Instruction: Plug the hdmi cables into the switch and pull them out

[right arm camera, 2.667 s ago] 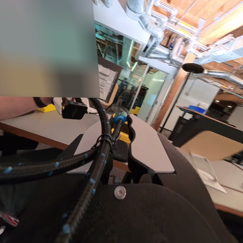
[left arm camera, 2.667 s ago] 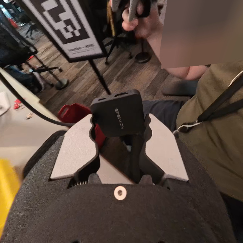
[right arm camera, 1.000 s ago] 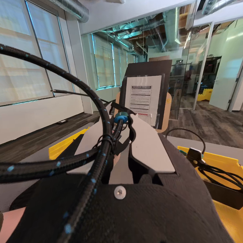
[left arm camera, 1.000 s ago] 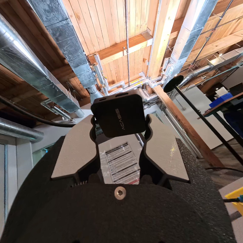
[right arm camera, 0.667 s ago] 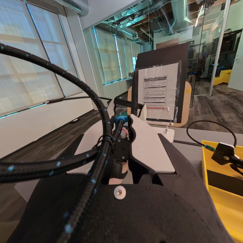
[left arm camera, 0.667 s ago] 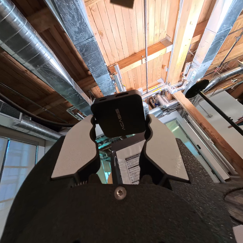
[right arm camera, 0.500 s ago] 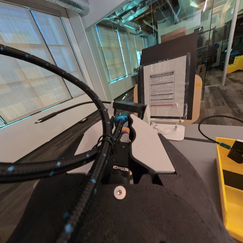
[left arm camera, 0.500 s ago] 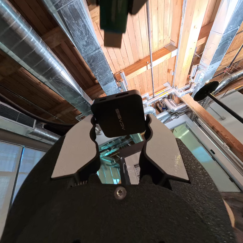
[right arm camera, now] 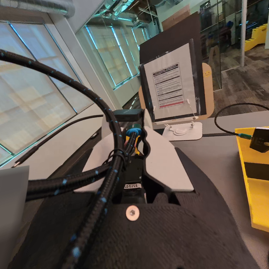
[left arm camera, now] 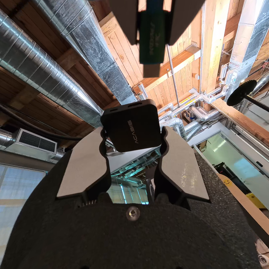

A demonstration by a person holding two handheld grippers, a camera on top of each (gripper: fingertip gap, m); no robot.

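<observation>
Holding the black HDMI switch (left arm camera: pixel 131 126) in the left gripper (left arm camera: pixel 132 131), the person brought the right gripper's (left arm camera: pixel 151 42) clamped green HDMI plug (left arm camera: pixel 151 48) near; nothing was inserted yet.

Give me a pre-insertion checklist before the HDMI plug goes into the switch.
1. Left gripper shut on the small black square switch: ok, a finger on each side.
2. Switch ports facing the plug: ok, port edge points up toward it.
3. Right gripper shut on the green-bodied HDMI plug: ok.
4. Plug tip in line with the wider port: cannot tell, it sits slightly to one side with a clear gap.
5. Plug tilt against the port: cannot tell from these views.
6. Black braided cable clear of the switch: ok, it loops back behind the right gripper.
</observation>
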